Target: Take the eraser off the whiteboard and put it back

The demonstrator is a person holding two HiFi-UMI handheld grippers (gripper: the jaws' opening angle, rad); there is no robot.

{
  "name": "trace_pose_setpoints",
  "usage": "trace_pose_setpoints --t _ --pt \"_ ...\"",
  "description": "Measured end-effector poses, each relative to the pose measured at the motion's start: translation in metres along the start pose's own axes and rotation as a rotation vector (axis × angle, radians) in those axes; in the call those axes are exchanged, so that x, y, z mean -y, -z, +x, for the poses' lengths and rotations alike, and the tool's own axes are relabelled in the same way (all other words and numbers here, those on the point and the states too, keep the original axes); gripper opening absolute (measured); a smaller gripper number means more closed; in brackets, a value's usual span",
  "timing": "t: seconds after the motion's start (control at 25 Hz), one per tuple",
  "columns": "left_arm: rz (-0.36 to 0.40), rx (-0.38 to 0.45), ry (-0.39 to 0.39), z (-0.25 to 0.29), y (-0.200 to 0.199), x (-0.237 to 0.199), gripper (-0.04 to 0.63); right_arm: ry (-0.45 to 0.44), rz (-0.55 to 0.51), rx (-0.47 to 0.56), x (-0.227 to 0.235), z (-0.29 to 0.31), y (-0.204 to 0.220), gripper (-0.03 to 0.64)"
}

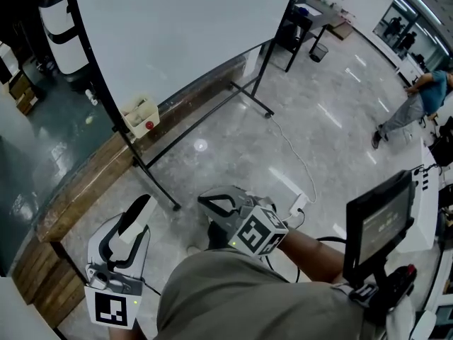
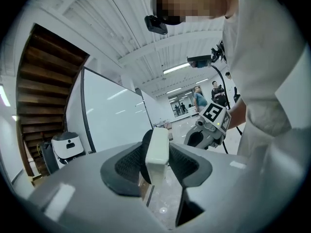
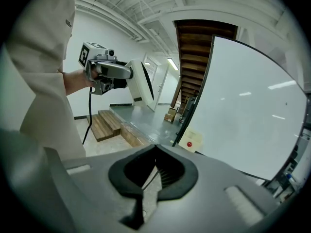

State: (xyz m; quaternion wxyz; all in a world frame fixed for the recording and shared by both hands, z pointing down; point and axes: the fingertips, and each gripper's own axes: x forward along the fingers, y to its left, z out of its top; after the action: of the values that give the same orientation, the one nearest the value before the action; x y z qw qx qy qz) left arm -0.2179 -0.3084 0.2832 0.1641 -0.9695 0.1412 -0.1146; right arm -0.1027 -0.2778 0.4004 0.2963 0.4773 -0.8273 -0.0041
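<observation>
Left gripper view: left hand-held gripper [image 2: 156,173] is clamped on the white eraser [image 2: 158,149] (held upright, narrow edge toward the camera). Right hand-held gripper [image 3: 154,171] has its jaws together, nothing between them. The eraser is off the whiteboard [image 1: 184,34], well apart from it.

1. Whiteboard [image 1: 184,34], top of head view: smooth glossy white face with faint light streaks. Its stand [image 1: 157,185] is thin black tubing, matt, apparently painted metal.
2. Floor [image 1: 233,154], centre: pale, polished, stone-look, high gloss, mirrors the lamps.
3. Step edge [image 1: 85,190], left: brown wood planks, grained, dull. Platform top [image 1: 42,140] above it is dark with a shiny coating.
4. Eraser [image 2: 158,147]: cream hard plastic, smooth, slight sheen. Dark strip along one edge, maybe felt; too small to tell.
5. Left gripper [image 2: 158,159] and right gripper [image 3: 155,154]: smooth matt grey plastic shells. Pads [image 2: 127,165] are black, ribbed, rubbery.
6. Shirt [image 1: 233,296], bottom: khaki matt cloth.
</observation>
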Motion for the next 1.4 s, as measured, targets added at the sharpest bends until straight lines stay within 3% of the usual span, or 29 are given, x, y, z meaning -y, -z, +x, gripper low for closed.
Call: trace_pose_setpoints --t 0.56,0.76,0.88,1.04,1.4 --pt "0.002 -0.003 0.014 -0.001 -0.003 0.006 0.167 0.017 0.012 0.007 -0.01 -0.015 0.002 0.003" --pt "0.05 0.069 0.033 0.016 -0.018 -0.007 0.167 0.03 0.023 -0.003 0.001 -0.02 0.001 0.003" --pt "-0.01 0.01 0.026 0.034 -0.001 -0.021 0.167 0.048 0.038 -0.019 0.019 -0.016 0.01 0.003" --pt "0.004 -0.012 0.019 0.06 0.012 -0.042 0.167 0.043 0.042 0.009 0.039 -0.002 0.013 0.003" --pt "-0.046 -0.075 -0.023 0.122 0.04 -0.096 0.167 0.06 0.066 0.012 0.099 0.018 0.029 0.003"
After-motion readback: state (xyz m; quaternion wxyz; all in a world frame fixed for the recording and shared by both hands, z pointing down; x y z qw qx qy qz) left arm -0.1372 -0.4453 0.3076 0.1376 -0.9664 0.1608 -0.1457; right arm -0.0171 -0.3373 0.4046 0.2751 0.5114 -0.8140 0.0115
